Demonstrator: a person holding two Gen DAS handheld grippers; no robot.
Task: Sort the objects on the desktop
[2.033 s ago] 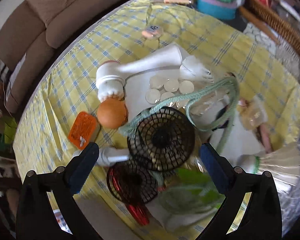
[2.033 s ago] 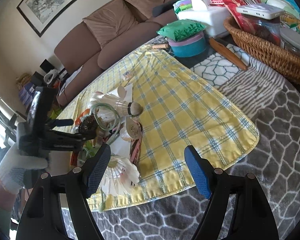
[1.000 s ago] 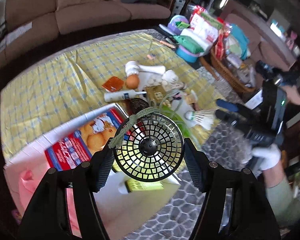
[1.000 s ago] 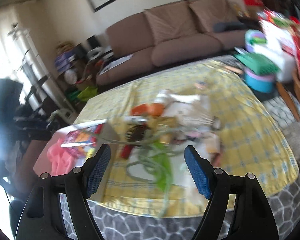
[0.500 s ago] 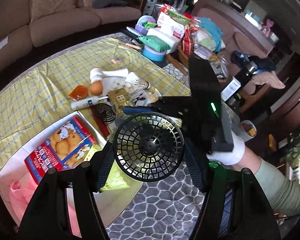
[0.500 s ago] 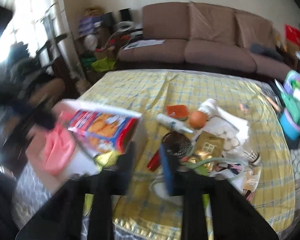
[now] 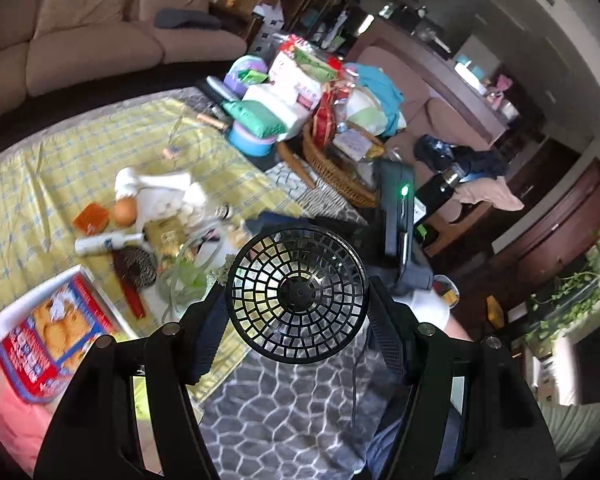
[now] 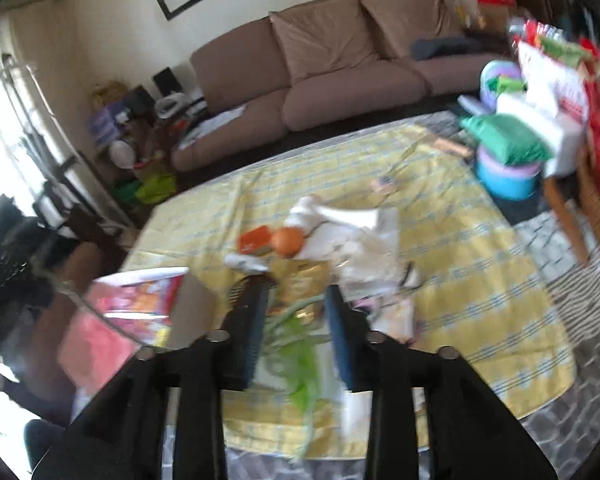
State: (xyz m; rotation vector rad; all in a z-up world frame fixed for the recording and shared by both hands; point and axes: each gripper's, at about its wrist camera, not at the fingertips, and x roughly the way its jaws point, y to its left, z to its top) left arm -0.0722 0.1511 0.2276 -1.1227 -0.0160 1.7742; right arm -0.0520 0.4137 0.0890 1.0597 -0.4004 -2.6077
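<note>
Two grippers in view. Left gripper (image 7: 298, 300) has its pads pressed on either side of a small black fan (image 7: 298, 296), held up off the yellow checked cloth (image 7: 28, 200). Right gripper (image 8: 294, 328) sits low over the clutter near the cloth's front edge, jaws opening; green cord (image 8: 296, 344) lies in the gap, view blurred, pads apparently not on it. Orange ball (image 8: 287, 241), white brush (image 8: 332, 214) and snack box (image 7: 48, 340) lie on the table.

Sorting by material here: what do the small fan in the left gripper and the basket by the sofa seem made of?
Small fan: likely moulded plastic, glossy black; thin grille ribs catch highlights.
Basket: apparently woven wicker or rattan, matte brown; plaited strands show along the rim.
</note>
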